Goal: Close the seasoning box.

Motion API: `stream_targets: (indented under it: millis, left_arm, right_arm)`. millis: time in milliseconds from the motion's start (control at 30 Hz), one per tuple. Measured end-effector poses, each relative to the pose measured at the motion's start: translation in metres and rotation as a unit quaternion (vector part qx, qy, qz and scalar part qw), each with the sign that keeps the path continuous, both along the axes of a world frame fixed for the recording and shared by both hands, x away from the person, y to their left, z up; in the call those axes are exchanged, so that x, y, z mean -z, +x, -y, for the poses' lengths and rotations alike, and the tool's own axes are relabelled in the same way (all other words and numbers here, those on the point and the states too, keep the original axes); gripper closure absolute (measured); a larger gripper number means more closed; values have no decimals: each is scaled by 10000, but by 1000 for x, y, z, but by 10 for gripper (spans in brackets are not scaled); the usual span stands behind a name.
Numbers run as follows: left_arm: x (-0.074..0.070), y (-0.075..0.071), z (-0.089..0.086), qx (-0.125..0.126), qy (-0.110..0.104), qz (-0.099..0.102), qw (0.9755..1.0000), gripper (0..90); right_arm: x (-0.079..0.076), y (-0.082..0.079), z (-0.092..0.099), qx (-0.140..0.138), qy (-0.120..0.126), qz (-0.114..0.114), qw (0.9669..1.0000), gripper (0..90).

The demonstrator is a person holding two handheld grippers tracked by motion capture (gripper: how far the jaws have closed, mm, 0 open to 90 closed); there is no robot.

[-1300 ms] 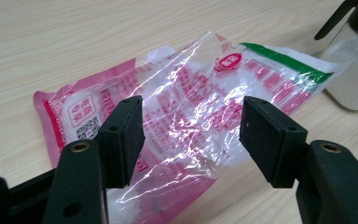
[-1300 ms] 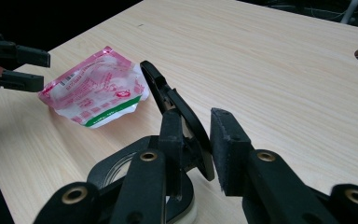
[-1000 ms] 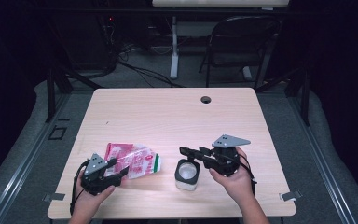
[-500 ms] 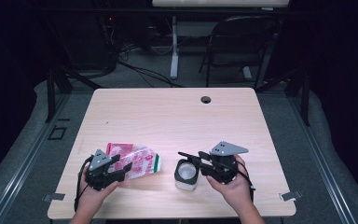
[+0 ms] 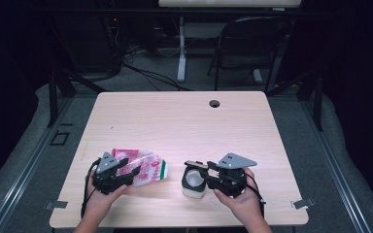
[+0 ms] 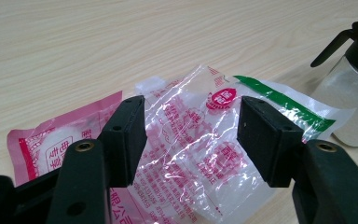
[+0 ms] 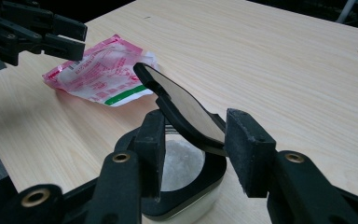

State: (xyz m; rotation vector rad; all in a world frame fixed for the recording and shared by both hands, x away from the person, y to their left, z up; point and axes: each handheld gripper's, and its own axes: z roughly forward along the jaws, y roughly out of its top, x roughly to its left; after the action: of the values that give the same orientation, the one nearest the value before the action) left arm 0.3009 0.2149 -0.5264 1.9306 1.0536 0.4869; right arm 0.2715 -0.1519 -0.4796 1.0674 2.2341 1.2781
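The jar (image 5: 194, 181) stands near the table's (image 5: 184, 121) front edge beside the packet (image 5: 143, 170), lid flipped up between the right gripper's (image 7: 193, 149) just-opening, empty jaws; bring the wide-open, empty left gripper (image 6: 191, 135) down squarely on the packet before pouring.

On the table (image 5: 184, 121), near its front edge, a packet (image 5: 143, 167) lies flat at the left and a jar (image 5: 194, 182) stands just right of it, the two near but apart. The jar's hinged lid (image 7: 182, 105) stands tilted up over its mouth. The left tool (image 5: 126, 174) sits at the packet's left end, over it. The right tool (image 5: 201, 171) is at the jar's right, reaching over its rim. A hole (image 5: 214, 103) lies near the table's far edge, with a chair (image 5: 252, 46) on the floor behind.
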Motion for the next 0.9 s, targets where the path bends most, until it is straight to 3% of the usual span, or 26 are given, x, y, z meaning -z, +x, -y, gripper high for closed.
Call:
stream_targets:
  millis: [500,733,900]
  left_arm:
    - [-2,0,1,20,0,29,10000,422]
    - [-1,-2,1,11,6,55,10000,422]
    - [0,-1,0,14,40,13,10000,421]
  right_arm:
    - [2,-3,-3,-27,-58,-107,9999,539]
    - [3,-6,-7,108,-199,-5,9997,540]
    - [8,-12,-11,192,-217,239,9993,523]
